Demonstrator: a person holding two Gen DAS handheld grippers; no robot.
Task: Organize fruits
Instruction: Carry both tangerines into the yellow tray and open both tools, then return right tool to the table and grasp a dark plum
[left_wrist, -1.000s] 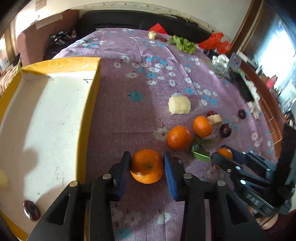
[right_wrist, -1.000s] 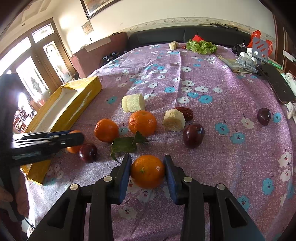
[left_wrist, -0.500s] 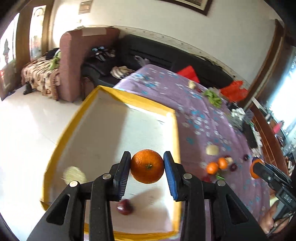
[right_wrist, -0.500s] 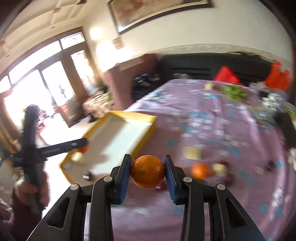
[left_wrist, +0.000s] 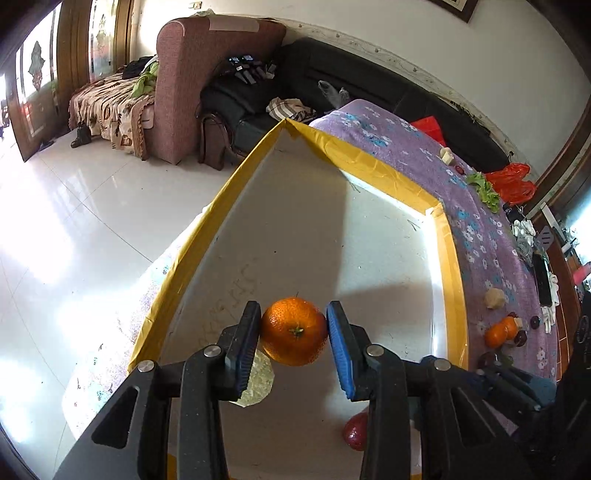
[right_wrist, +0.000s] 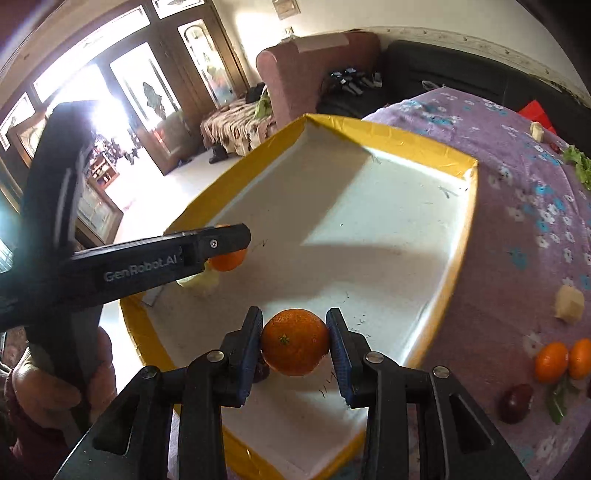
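Hovering over a yellow-rimmed white box (left_wrist: 447, 258), the left hand-held gripper (left_wrist: 293, 332) is clamped on an orange (left_wrist: 293, 331); the right hand-held gripper (right_wrist: 295, 341) grips a second orange (right_wrist: 295, 341) above the same box. Inside lie a pale fruit piece (left_wrist: 258, 384) under the left fingers and a dark red fruit (left_wrist: 356, 430) near the right wall. More oranges (right_wrist: 552, 361), a dark plum (right_wrist: 515, 402), a green leaf (right_wrist: 556, 400) and a pale chunk (right_wrist: 570, 304) sit on the counter's purple floral cloth (right_wrist: 517, 177), beside the box. Beyond are a black sofa (left_wrist: 369, 79), pink armchair (left_wrist: 192, 81) and glossy white floor (left_wrist: 74, 221).
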